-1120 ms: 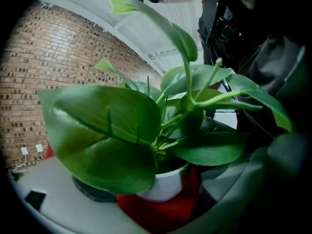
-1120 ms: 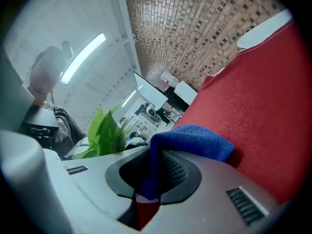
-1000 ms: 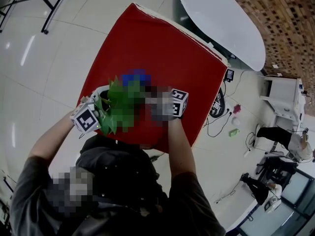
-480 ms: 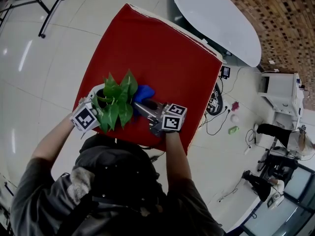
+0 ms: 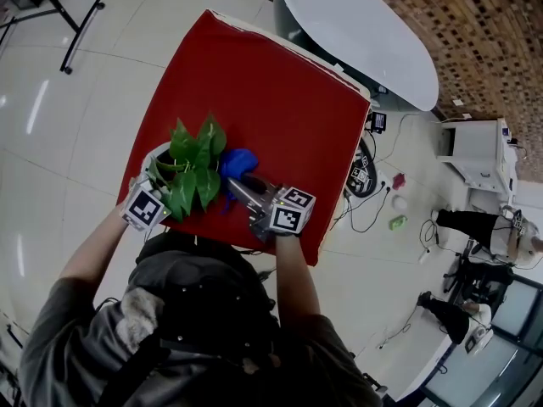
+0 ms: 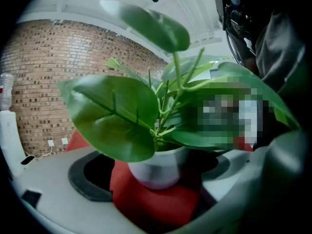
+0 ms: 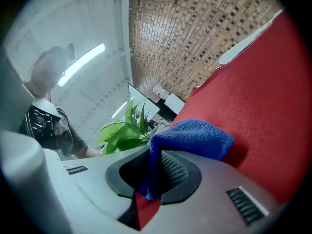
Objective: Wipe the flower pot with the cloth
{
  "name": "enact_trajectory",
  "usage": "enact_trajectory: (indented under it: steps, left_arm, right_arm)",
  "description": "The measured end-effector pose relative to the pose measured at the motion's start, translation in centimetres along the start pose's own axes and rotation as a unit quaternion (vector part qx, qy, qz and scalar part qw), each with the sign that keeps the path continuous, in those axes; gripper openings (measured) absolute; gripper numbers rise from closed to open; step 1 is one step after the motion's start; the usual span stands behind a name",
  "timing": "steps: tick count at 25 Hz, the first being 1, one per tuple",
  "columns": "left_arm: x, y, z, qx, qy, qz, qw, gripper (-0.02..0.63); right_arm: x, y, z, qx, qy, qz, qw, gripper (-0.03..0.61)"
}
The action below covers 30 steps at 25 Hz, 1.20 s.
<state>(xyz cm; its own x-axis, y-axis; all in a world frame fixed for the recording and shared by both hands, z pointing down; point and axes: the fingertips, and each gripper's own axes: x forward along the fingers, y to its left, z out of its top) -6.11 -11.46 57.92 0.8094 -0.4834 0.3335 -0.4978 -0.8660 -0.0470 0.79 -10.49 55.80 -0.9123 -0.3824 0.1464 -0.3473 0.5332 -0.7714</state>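
A white flower pot (image 5: 158, 153) with a green leafy plant (image 5: 188, 175) stands near the front left of the red table (image 5: 271, 83). My left gripper (image 5: 151, 181) reaches the pot from the near side. In the left gripper view the pot (image 6: 156, 168) sits between the two jaws, with red table showing beside it; the left gripper (image 6: 153, 182) is open. A blue cloth (image 5: 237, 163) lies bunched just right of the leaves, pinched in my right gripper (image 5: 248, 190). In the right gripper view the cloth (image 7: 192, 138) hangs from the shut jaws.
A white oval table (image 5: 356, 32) stands beyond the red table's far right edge. Cables and small items (image 5: 373, 185) lie on the tiled floor to the right. The pot is close to the table's near edge.
The right gripper has carried the blue cloth from the plant's far side down to its right side. The left gripper has stayed at the pot.
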Motion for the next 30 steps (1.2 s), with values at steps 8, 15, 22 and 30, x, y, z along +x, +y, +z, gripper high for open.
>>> enact_trajectory:
  steps: [8,15,22,30]
  left_arm:
    - [-3.4,-1.4,-2.0,-0.093,0.013,0.152,0.9839,0.499]
    - [-3.6,-4.8,-2.1,-0.170,0.015,0.245,0.9542,0.505]
    - [-3.3,-4.0,-1.7,-0.219,0.015,0.383,0.8975,0.506]
    - [0.5,-2.9,1.2,-0.229,-0.004,0.432,0.8723,0.506]
  right_arm:
    - [-4.4,-0.1,0.3,-0.012,-0.011,-0.017,1.000,0.051]
    - [-6.5,-0.3,0.8,-0.020,0.003,0.029,0.999,0.051]
    - [-9.1,1.0,0.7,-0.020,-0.001,0.064,0.998,0.051]
    - [-11.8,0.5,1.0,-0.022,0.014,0.077,0.997,0.051]
